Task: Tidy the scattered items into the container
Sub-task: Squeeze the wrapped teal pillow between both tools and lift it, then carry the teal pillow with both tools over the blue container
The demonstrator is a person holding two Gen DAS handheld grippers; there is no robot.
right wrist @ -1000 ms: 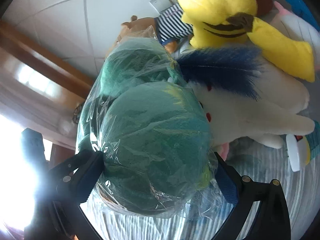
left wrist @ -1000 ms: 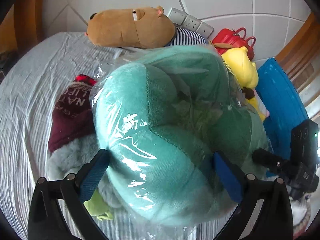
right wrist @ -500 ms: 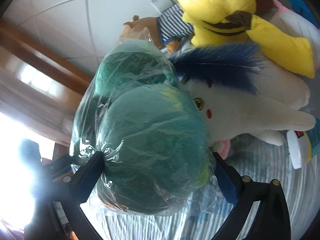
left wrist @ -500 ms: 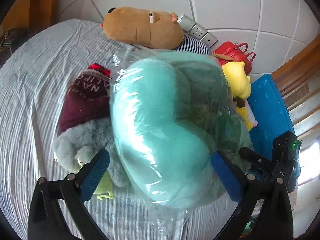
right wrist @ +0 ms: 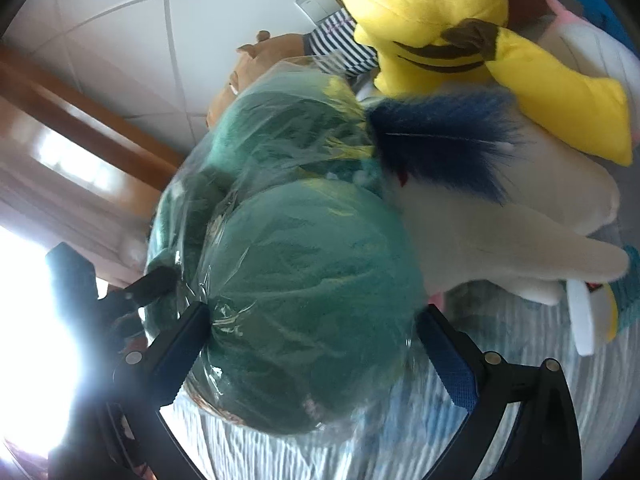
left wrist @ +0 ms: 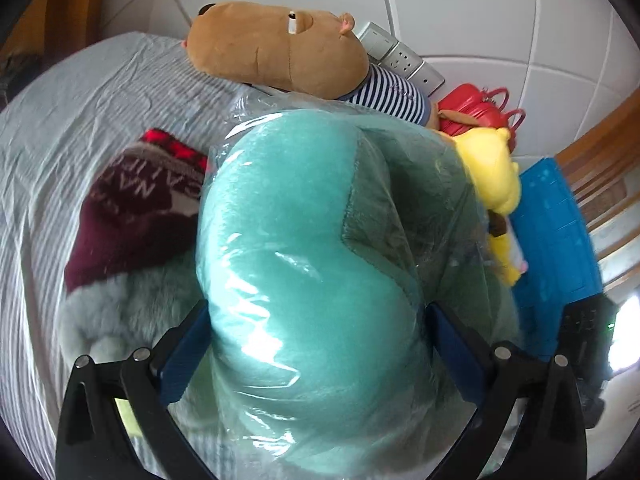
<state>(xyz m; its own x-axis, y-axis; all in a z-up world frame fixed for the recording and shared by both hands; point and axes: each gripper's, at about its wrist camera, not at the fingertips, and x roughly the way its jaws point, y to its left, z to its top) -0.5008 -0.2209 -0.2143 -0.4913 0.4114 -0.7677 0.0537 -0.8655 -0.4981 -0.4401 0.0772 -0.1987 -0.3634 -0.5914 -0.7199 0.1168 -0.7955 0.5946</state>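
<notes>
Together the left gripper (left wrist: pixel 318 334) and right gripper (right wrist: pixel 312 332) each clamp their fingers on the plastic-wrapped green plush (left wrist: pixel 320 264), held above the bed (left wrist: pixel 60 128) beside the blue container (left wrist: pixel 560 240).

A big green plush toy (left wrist: pixel 304 264) sealed in clear, crinkled plastic was held off the striped bedding, bulging between blue pads on both sides. A blue container (left wrist: pixel 556 240) lay to the right, beside the wall.
</notes>
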